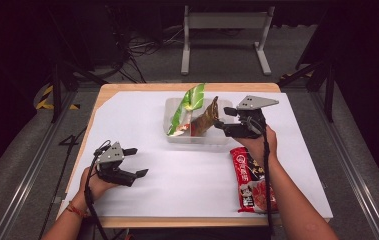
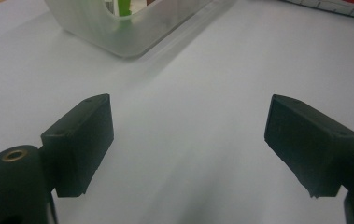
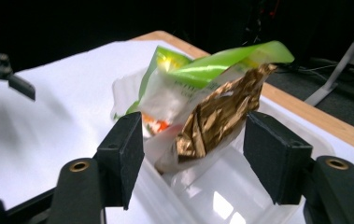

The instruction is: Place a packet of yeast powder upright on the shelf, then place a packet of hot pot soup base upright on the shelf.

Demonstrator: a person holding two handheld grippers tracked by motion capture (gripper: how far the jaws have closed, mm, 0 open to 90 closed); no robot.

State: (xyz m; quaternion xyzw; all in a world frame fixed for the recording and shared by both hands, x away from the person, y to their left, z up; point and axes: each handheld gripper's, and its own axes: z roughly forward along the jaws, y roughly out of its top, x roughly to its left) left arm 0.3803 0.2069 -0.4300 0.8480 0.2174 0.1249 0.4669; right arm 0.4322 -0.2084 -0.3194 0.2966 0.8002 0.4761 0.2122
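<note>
Right tongs (image 3: pixel 193 149) stand open, gripping nothing, the brown packet (image 3: pixel 221 116) just beyond their tips.

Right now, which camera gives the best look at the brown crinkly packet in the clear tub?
The right gripper view: the brown packet stands close up, leaning on the green packet. The high view shows it small; the left gripper view catches just the tub's corner.

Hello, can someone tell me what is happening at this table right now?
A person is putting snack packets into a clear plastic tub. The right gripper is at the tub with open jaws on either side of a brown-gold packet, which leans beside a green packet in the tub. A red packet lies on the white sheet. The left gripper waits open above the sheet.
</note>
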